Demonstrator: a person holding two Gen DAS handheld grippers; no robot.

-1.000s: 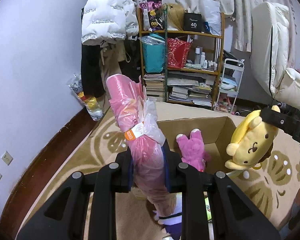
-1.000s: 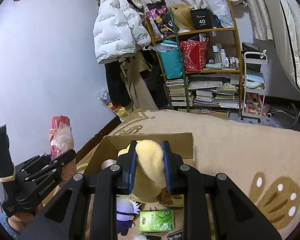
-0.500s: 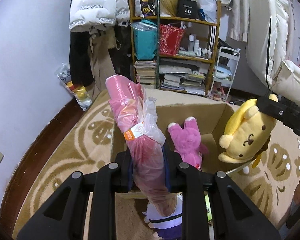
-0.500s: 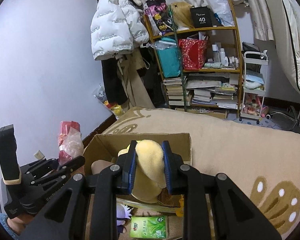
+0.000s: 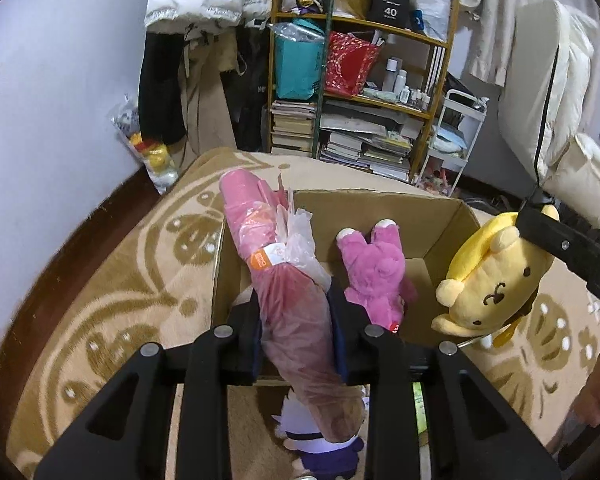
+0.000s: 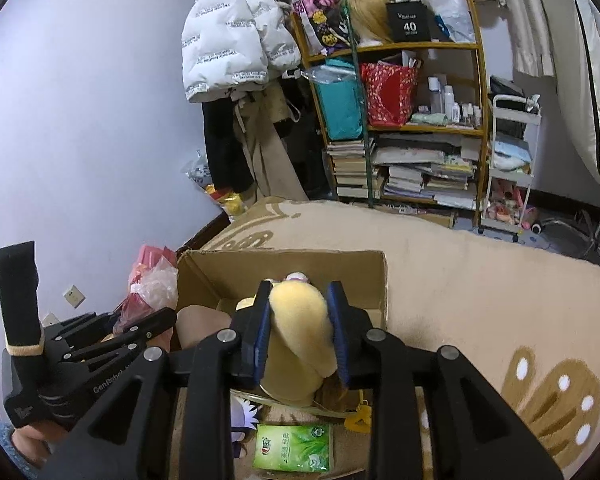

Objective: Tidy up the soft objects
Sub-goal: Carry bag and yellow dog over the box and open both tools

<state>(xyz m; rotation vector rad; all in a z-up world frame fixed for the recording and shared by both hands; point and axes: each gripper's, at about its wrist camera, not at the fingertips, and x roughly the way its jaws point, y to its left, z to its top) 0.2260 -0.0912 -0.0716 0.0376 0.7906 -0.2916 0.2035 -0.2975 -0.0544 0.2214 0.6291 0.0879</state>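
The cardboard box (image 5: pixel 440 236) stands open at the top; a pink plush (image 5: pixel 374 268) lies against its far middle, leaving bare floor on its right side. In front of the box, a purple doll (image 5: pixel 320 444) and a green tissue pack (image 6: pixel 294 448) crowd the rug (image 6: pixel 480 280)

A plush bear (image 5: pixel 374 268) lies inside the cardboard box (image 5: pixel 440 236), which sits on the rug (image 5: pixel 112 288) before the bookshelf (image 5: pixel 360 92).

Matt cardboard box (image 5: pixel 440 236), fuzzy plush (image 5: pixel 374 268)
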